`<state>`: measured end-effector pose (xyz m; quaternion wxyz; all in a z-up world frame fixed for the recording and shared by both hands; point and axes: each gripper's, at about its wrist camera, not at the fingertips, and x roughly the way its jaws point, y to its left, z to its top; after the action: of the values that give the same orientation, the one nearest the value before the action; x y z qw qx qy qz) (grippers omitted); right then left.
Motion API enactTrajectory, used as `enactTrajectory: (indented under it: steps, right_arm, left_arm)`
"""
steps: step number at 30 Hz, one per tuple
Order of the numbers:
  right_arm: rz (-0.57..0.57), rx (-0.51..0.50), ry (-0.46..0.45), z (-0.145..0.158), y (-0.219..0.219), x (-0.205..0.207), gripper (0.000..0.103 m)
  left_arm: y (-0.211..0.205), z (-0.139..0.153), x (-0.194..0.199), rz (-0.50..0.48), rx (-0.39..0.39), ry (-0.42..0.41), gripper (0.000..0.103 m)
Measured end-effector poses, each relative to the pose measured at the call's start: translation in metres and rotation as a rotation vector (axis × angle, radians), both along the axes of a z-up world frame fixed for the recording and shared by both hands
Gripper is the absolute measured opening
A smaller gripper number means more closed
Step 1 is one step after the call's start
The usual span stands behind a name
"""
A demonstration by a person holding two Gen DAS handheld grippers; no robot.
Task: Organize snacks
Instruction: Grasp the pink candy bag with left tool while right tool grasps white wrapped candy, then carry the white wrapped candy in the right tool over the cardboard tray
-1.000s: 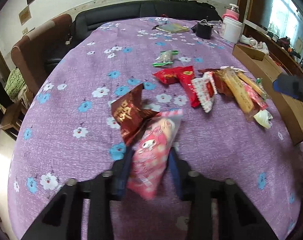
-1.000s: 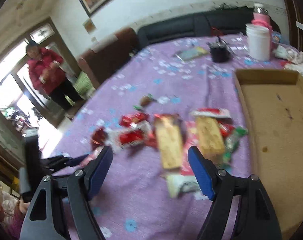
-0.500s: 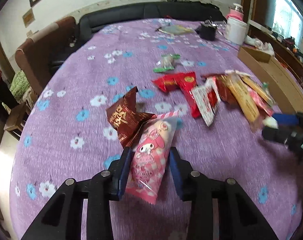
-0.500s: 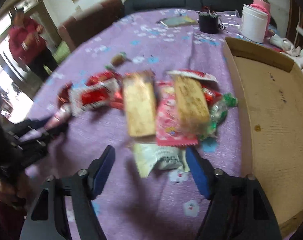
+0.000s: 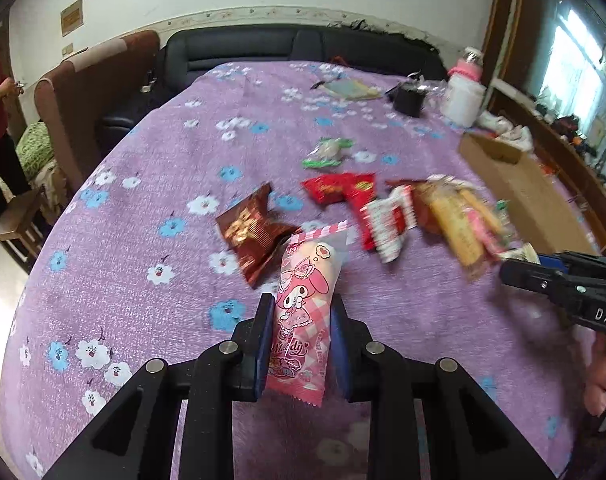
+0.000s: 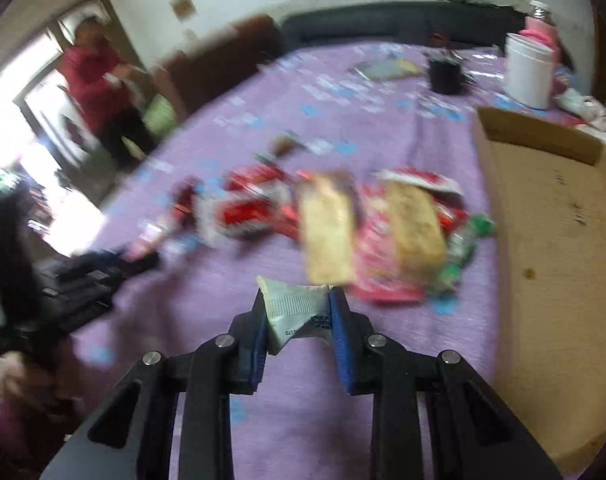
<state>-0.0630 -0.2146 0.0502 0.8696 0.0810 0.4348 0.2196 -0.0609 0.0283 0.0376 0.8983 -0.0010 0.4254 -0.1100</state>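
Left wrist view: the left gripper [image 5: 301,334], jaws just closing, pinches the pink packet [image 5: 303,316] above the purple cloth [image 5: 143,184].

Right wrist view: the right gripper [image 6: 299,316], jaws just closing, pinches a white packet [image 6: 297,312] beside the snack pile [image 6: 367,224]. Its thin corner hold may slip before reaching the box [image 6: 551,240].

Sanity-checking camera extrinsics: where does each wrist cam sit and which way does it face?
Left wrist: on the left gripper, angled down over the purple tablecloth; own fingers shut on the pink snack pack.
Right wrist: on the right gripper, angled down; jaws just closed on the white packet.
Shared: snack pile, cardboard box, each other's gripper.
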Motion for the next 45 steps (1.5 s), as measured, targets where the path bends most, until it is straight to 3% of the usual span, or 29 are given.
enactTrajectory:
  steps: [3,7,16,19,23,27,30,33,36,38,39,41,45]
  right_arm:
    - [0.017,0.128,-0.055,0.017,-0.011,-0.005,0.027]
    - [-0.014,0.212,-0.076,0.025,-0.023,-0.005,0.028]
    - [-0.095,0.336,0.102,0.014,-0.042,0.000,0.030]
    - [-0.136,0.442,0.110,0.022,-0.064,-0.002,0.030]
    - [-0.244,0.487,0.059,0.044,-0.097,-0.003,0.032]
    - [-0.347,0.531,0.065,0.061,-0.136,0.004,0.034]
    - [-0.358,0.494,0.072,0.075,-0.156,0.012,0.036]
    - [-0.376,0.351,0.024,0.094,-0.178,0.019,0.044]
    - [-0.409,0.303,0.046,0.083,-0.195,0.034,0.043]
    - [-0.434,0.280,0.068,0.065,-0.201,0.041,0.035]
    - [-0.432,0.265,0.085,0.056,-0.202,0.041,0.023]
    - [-0.377,0.235,0.090,0.041,-0.189,0.041,0.021]
    - [-0.127,0.109,0.064,0.029,-0.127,0.036,0.021]
  left_arm:
    - [-0.010,0.019,-0.010,-0.033,-0.026,-0.035,0.027]
    - [-0.031,0.042,-0.018,-0.093,-0.044,-0.073,0.027]
    - [-0.067,0.061,-0.015,-0.165,-0.066,-0.075,0.027]
    - [-0.083,0.063,-0.015,-0.190,-0.053,-0.081,0.027]
    - [-0.104,0.070,-0.014,-0.218,-0.051,-0.083,0.027]
    - [-0.124,0.082,-0.013,-0.252,-0.053,-0.090,0.027]
    - [-0.141,0.092,-0.008,-0.282,-0.066,-0.096,0.027]
    - [-0.167,0.096,0.001,-0.320,-0.079,-0.084,0.027]
    - [-0.195,0.091,0.013,-0.349,-0.079,-0.066,0.026]
    - [-0.206,0.085,0.019,-0.353,-0.074,-0.054,0.026]
    - [-0.209,0.081,0.022,-0.348,-0.071,-0.048,0.026]
    - [-0.207,0.074,0.023,-0.340,-0.071,-0.035,0.026]
    - [-0.176,0.061,0.027,-0.278,-0.066,-0.014,0.026]
